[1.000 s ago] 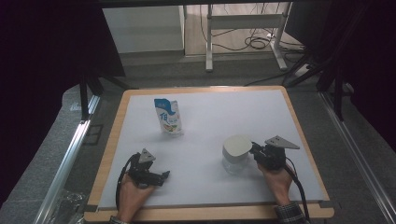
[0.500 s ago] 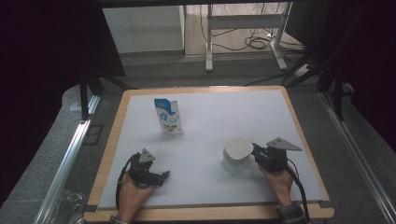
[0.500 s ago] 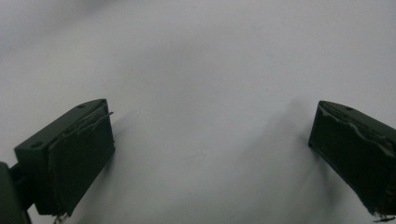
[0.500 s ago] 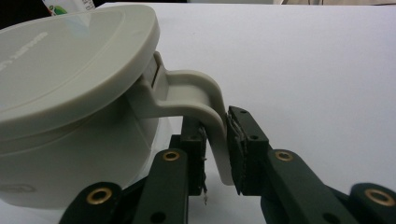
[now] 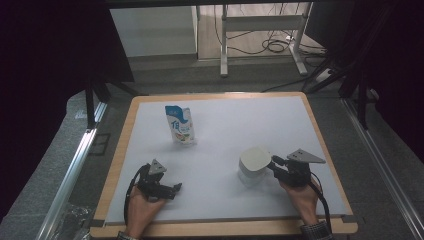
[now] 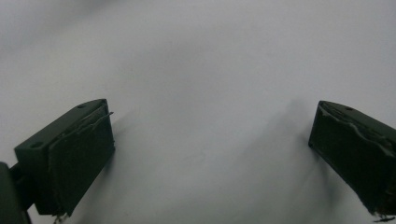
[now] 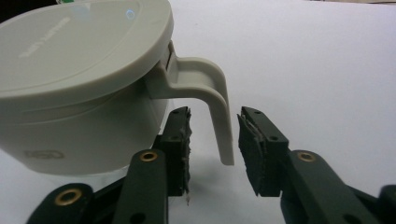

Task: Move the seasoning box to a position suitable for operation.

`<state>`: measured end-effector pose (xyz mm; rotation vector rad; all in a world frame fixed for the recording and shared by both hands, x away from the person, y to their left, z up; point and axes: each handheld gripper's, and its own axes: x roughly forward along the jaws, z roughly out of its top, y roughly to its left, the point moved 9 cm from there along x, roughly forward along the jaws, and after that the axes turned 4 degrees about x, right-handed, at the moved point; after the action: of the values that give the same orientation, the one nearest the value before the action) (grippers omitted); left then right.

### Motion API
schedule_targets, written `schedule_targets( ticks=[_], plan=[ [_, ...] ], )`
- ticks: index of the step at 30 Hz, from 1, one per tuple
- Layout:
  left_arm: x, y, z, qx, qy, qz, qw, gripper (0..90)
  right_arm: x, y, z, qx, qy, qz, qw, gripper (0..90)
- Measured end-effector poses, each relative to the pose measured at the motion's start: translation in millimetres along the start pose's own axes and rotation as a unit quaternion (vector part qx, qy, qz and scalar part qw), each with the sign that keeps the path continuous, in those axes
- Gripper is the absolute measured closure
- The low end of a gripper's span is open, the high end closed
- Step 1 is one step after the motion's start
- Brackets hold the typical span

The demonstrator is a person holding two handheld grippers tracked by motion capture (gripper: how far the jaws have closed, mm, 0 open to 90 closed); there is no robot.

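Two sets of tongs were seen over a white bench (image 5: 225,125) bordered by a pale wooden rim, its surface smooth and matt. A lidded jug (image 5: 255,166) of off-white plastic stood on the bench toward its near right part, just in front of the right tongs (image 5: 270,165). In the right gripper view the jug (image 7: 84,93) was shown as a rounded body under a slightly domed, glossy lid, with a curved handle (image 7: 217,107) ending free at its lower tip. Faint raised lettering was noted on the lid and a small embossed mark low on the body; neither could be read. The handle was found between the black jaws of the right tongs (image 7: 214,149), whose worn, frayed pads stood clear of it on both sides; those jaws had just been opening, so the handle was bracketed but not gripped.

The left tongs (image 5: 172,189) were held low over the near left of the bench, well apart from the jug. In the left gripper view the left tongs (image 6: 210,154) were spread wide, their blocky dark pads over bare white surface.

A soft stand-up pouch (image 5: 181,126), white with a blue top and blue printed characters too small to read, stood upright toward the far left of the bench.
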<state>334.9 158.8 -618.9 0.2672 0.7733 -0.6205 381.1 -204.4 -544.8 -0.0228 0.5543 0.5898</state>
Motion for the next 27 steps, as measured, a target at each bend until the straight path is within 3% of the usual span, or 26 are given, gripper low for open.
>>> schedule_targets(
  ticks=[7,20,27],
  plan=[
    [0.0,0.0,0.0,0.0,0.0,0.0,1.0,0.0,-9.6,-4.9,0.6,-0.003,0.013,-0.01,0.9999,51.6],
    [0.0,0.0,0.0,0.0,0.0,0.0,1.0,0.0,-31.0,-2.9,16.8,-0.007,-0.002,0.004,1.0,49.6],
    [0.0,0.0,0.0,0.0,0.0,0.0,1.0,0.0,-34.7,1.0,25.6,-0.006,0.004,0.015,0.9999,64.2]
  ],
)
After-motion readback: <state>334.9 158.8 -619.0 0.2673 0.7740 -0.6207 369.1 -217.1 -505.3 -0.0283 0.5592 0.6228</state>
